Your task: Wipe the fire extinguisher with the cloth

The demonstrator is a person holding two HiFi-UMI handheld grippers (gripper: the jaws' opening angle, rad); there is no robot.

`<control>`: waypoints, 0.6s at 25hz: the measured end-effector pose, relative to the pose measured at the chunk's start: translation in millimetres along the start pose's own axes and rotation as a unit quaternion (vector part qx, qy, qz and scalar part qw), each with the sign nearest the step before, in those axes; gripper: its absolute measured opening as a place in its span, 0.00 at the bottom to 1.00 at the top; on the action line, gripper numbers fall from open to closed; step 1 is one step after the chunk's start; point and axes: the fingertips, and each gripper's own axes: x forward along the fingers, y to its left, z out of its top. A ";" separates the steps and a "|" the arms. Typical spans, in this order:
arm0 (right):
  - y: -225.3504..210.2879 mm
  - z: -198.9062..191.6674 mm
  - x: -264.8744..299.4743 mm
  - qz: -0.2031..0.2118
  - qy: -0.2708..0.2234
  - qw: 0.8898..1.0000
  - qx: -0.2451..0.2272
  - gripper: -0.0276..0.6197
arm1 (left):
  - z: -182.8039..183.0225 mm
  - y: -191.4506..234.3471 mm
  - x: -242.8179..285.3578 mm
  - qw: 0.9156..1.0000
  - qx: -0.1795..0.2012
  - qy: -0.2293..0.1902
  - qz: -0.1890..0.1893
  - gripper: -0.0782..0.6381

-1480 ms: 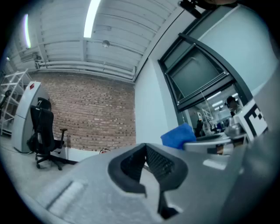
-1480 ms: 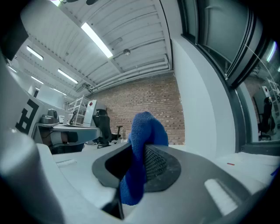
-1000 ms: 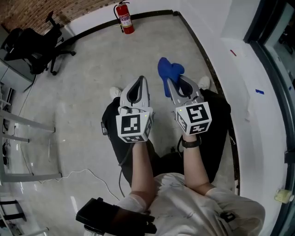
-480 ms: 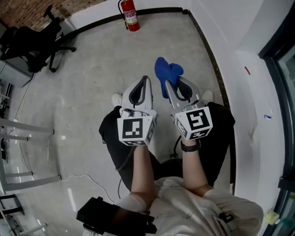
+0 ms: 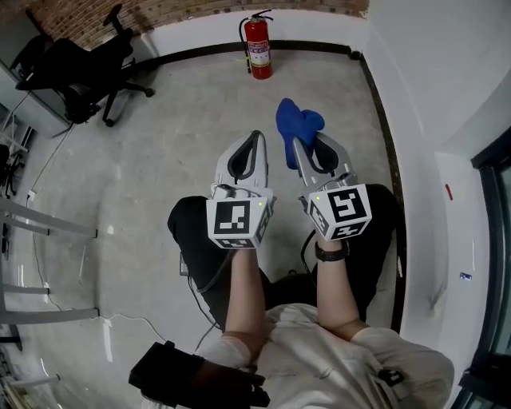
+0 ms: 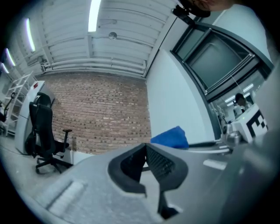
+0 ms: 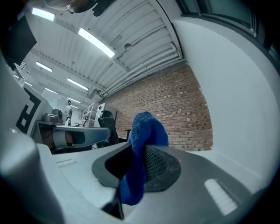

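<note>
In the head view, the fire extinguisher (image 5: 257,46) stands upright at the top centre of the frame, on the grey floor (image 5: 144,160) against the foot of the white wall, well apart from both grippers. A black office chair (image 5: 76,68) sits at the upper left, below a strip of brick wall (image 5: 200,8).

The two grippers are held side by side in the middle of the frame, both pointing towards the top. The right gripper (image 5: 295,142) has its jaws clamped on the blue cloth (image 5: 297,124). The cloth bunches up above the jaw tips, and in the right gripper view a fold of it also hangs down between the jaws. The left gripper (image 5: 255,137) sits just left of it. The left gripper view shows its jaws closed together with nothing between them, and the blue cloth shows beyond them at centre right.

The person's bare forearms run down from the marker cubes towards the bottom of the frame, with a dark band (image 5: 330,252) on the right wrist.
</note>
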 end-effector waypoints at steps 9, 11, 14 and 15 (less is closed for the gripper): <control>-35.5 7.6 96.8 0.016 -0.020 1.000 -0.006 0.15 | -2.8 57.2 83.1 1.000 -0.001 -0.015 0.011 0.11; -44.2 3.4 116.3 0.023 -0.019 1.000 -0.008 0.15 | -8.7 66.7 102.9 1.000 -0.002 -0.015 0.011 0.11; -63.2 -0.8 148.2 0.025 -0.022 0.999 -0.001 0.15 | -15.5 78.2 136.8 1.000 0.001 -0.011 0.006 0.11; -71.2 -1.6 158.9 0.024 -0.023 0.999 0.000 0.15 | -16.9 80.9 148.6 1.000 0.003 -0.014 0.002 0.11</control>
